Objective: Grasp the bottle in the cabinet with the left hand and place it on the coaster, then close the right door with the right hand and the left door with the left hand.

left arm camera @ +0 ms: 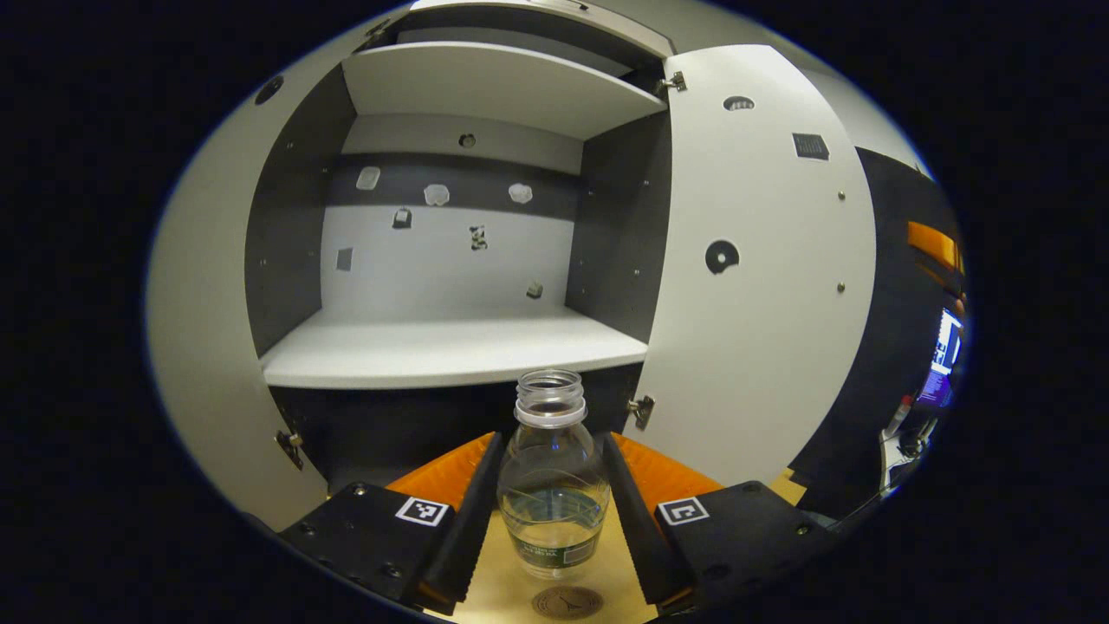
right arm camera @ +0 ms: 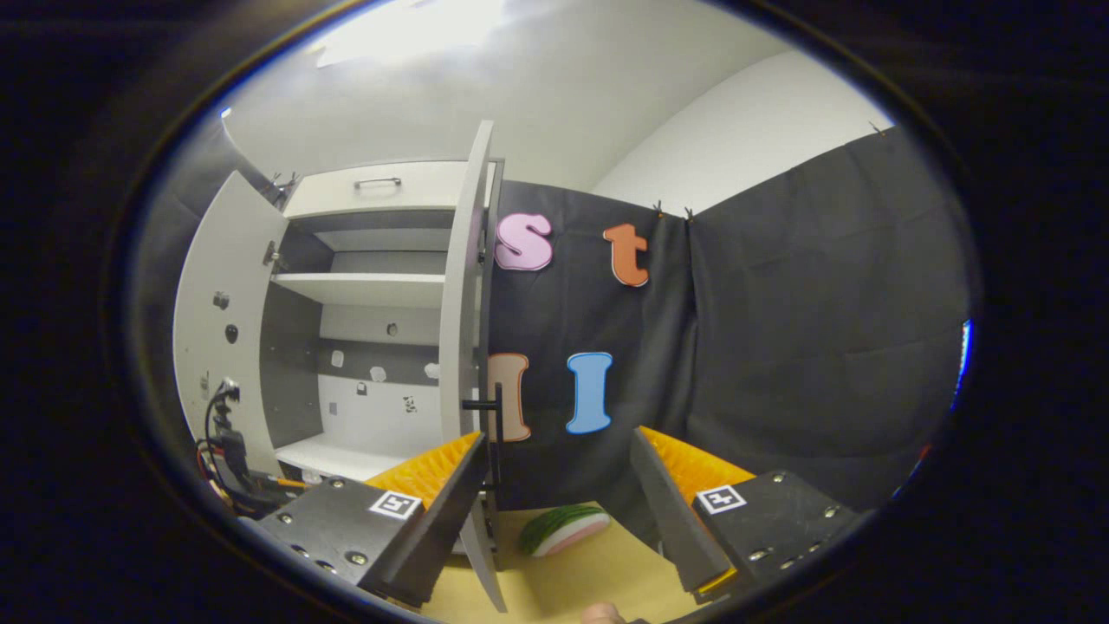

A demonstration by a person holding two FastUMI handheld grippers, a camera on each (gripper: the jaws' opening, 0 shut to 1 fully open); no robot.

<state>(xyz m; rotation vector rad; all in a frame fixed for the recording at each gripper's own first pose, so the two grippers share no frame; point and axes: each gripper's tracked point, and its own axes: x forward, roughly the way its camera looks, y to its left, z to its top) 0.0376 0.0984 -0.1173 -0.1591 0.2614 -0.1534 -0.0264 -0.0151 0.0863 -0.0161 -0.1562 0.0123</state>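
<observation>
In the left gripper view a clear, capless bottle (left arm camera: 553, 485) with a little water in it stands upright between my left gripper's (left arm camera: 553, 511) fingers, which press on both its sides. It is out in front of the cabinet's lower shelf (left arm camera: 450, 351), over the wooden table. A round brown coaster (left arm camera: 567, 601) lies on the table just nearer than the bottle's base. Both cabinet doors stand wide open: the left door (left arm camera: 195, 303) and the right door (left arm camera: 762, 286). In the right gripper view my right gripper (right arm camera: 554, 511) is open, its left finger close to the right door's (right arm camera: 463, 329) edge and black handle (right arm camera: 492, 407).
A toy watermelon slice (right arm camera: 565, 529) lies on the table (right arm camera: 589, 572) ahead of the right gripper. The cabinet's upper shelf (left arm camera: 494, 82) holds nothing. Cables and dark gear (right arm camera: 227, 451) show by the left door (right arm camera: 221, 329). A lit screen (left arm camera: 946, 355) sits far right.
</observation>
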